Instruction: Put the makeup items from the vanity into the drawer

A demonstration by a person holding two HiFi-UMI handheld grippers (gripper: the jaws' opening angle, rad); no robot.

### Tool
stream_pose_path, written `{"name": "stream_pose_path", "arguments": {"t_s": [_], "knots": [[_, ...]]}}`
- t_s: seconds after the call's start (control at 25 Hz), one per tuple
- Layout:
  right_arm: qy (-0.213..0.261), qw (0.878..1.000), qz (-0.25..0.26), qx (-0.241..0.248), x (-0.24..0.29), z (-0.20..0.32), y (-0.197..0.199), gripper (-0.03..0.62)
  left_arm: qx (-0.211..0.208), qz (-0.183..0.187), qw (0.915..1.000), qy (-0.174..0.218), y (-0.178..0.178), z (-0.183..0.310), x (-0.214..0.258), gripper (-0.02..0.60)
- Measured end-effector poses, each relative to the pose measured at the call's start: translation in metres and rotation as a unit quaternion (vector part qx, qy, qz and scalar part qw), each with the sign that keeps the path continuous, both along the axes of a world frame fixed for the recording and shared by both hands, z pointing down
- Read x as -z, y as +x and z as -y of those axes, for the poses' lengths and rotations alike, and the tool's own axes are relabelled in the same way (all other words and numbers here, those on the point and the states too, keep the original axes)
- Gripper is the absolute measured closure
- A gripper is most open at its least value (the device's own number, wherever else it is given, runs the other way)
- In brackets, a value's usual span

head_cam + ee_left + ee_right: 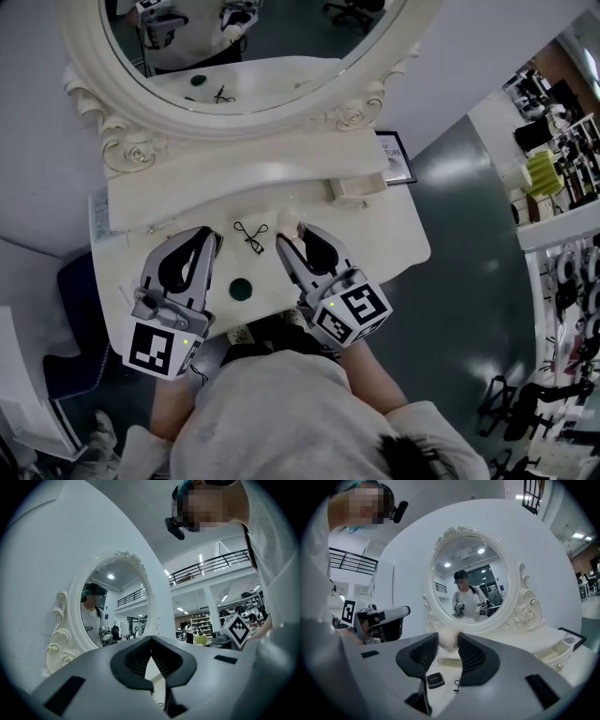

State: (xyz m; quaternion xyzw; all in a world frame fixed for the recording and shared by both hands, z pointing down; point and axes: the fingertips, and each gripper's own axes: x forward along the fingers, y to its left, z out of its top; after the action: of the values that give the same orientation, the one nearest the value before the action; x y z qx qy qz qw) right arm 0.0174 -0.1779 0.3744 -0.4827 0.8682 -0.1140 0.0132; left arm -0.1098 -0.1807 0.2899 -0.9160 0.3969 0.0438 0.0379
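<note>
Barely started, I judge: my right tongs (450, 641) grip the powder puff (288, 221) above the desk's (394, 239) middle. My left tongs (151, 641) are closed and empty. The eyelash curler (250, 236) and compact (241, 289) lie nearer the front edge, with the drawer (361, 186) open at the back right. Only the right gripper view shows the compact's squarish lid.

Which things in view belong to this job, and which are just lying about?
Job: puff, gripped in the right claw; curler; compact; open drawer.
Lying about: framed card; mirror.
</note>
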Motion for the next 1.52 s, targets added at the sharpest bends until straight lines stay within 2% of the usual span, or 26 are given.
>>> {"name": "stream_pose_path", "arguments": {"t_s": [0.48,0.8,1.12,1.28,1.52], "knots": [[0.007,1.0,-0.005,0.002,0.003,0.017,0.076,0.447,0.032,0.0,0.9994,0.014,0.058,0.006,0.015,0.566],[0.001,1.0,-0.017,0.0,-0.006,0.029,0.125,0.448,0.058,-0.001,0.9982,0.016,0.086,0.009,0.015,0.566],[-0.006,1.0,-0.026,0.01,-0.015,0.047,0.158,0.447,0.085,-0.001,0.9962,0.018,0.108,0.015,0.013,0.566],[-0.011,0.998,-0.058,0.019,-0.024,0.058,0.174,0.447,0.098,0.001,0.9951,0.016,0.115,0.019,0.012,0.566],[-0.014,0.988,-0.145,0.042,-0.047,0.074,0.198,0.447,0.112,0.003,0.9937,0.01,0.126,0.024,0.007,0.566]]}}
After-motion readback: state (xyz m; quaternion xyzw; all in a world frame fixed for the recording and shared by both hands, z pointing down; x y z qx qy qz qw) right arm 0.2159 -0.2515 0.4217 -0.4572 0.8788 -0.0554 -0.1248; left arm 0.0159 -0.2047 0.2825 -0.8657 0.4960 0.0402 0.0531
